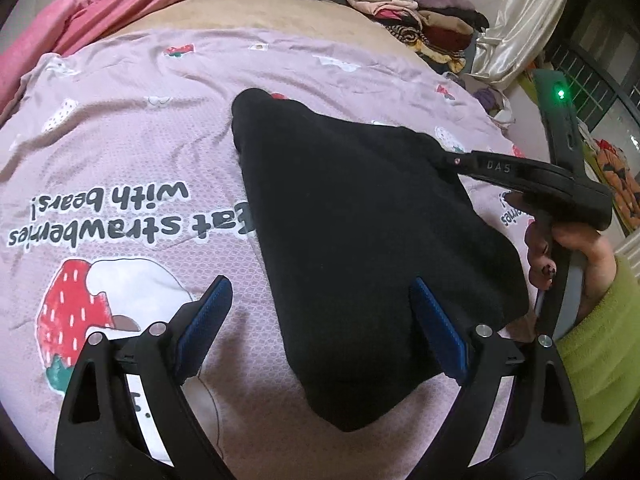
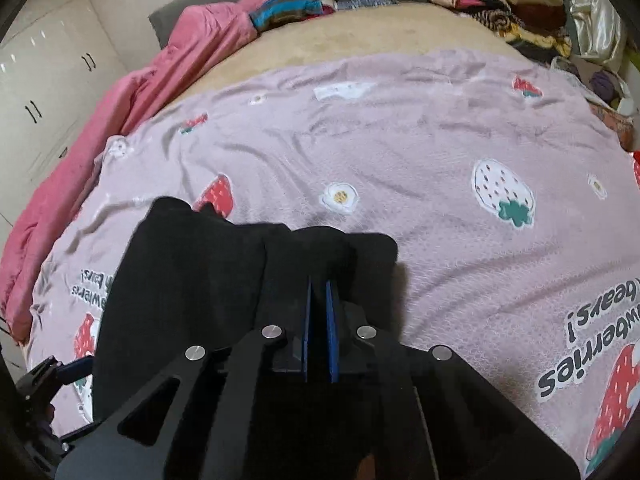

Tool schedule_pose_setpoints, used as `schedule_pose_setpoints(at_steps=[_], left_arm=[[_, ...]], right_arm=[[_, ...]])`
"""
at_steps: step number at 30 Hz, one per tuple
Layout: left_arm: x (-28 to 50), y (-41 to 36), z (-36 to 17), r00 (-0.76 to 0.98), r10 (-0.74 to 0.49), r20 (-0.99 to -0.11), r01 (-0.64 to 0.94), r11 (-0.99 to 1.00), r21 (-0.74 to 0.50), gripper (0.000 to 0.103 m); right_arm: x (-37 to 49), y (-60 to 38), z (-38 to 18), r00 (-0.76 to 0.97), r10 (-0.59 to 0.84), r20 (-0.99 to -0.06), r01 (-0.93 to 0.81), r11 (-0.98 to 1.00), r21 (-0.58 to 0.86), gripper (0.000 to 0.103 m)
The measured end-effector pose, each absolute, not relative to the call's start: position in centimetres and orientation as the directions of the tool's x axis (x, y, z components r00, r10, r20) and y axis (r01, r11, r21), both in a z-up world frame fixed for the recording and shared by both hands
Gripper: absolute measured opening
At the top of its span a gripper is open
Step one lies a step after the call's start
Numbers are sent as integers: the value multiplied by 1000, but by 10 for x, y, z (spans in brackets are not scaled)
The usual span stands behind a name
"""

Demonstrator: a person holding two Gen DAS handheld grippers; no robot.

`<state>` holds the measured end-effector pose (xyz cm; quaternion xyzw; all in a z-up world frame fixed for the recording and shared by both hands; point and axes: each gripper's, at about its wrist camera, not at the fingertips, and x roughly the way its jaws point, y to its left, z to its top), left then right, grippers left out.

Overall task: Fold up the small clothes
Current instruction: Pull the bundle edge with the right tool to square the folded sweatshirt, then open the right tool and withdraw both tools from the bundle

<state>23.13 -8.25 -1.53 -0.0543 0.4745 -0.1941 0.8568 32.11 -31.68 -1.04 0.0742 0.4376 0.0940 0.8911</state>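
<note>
A black garment (image 1: 360, 240) lies on the pink strawberry-print sheet (image 1: 120, 140), partly folded, with a narrow end pointing away. My left gripper (image 1: 324, 308) hovers open over its near part: the right pad is above the cloth, the left pad above the sheet, and nothing is pinched. From the right, my right gripper (image 1: 446, 158) reaches to the garment's far right edge, held by a hand in a green sleeve (image 1: 600, 340). In the right wrist view that gripper (image 2: 319, 280) has its blue pads nearly together, shut on a bunched edge of the black garment (image 2: 180, 280).
Stacks of folded clothes (image 1: 420, 12) sit at the bed's far right by a shiny cushion (image 1: 520, 20). A pink blanket (image 2: 120, 120) runs along the far left with striped clothes (image 2: 288, 4) behind it. White wardrobe doors (image 2: 40, 80) stand beyond.
</note>
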Motion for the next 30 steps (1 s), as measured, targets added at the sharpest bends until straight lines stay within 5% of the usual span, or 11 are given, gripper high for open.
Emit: schedule_pose_setpoints(at_steps=[4,14,17,22,30], left_arm=[[228,-87,-14,473,-397,-787,299,912,-280,83],[223,-98,-14,458,-415,-786,326,901,-285,83],[220,-98,-10,466,-409,-785,329,903,-275,83],[213,-97,3,489,-409,-770,334,904,-268,88],[194,-95,32,553,-372,-746,328,920,-215,93]], right_arm=[[302,-328,8,681,206,-703,-108,977,181,6],[305,-343,-34,629,120,-768,-32,991,129,15],[300,-346,-29,633,102,-768,2,991,134,49],[281,-350,-6,671,98,-735,7,990,138,55],[225,-341,45,767,98,-634,-41,994,104,95]])
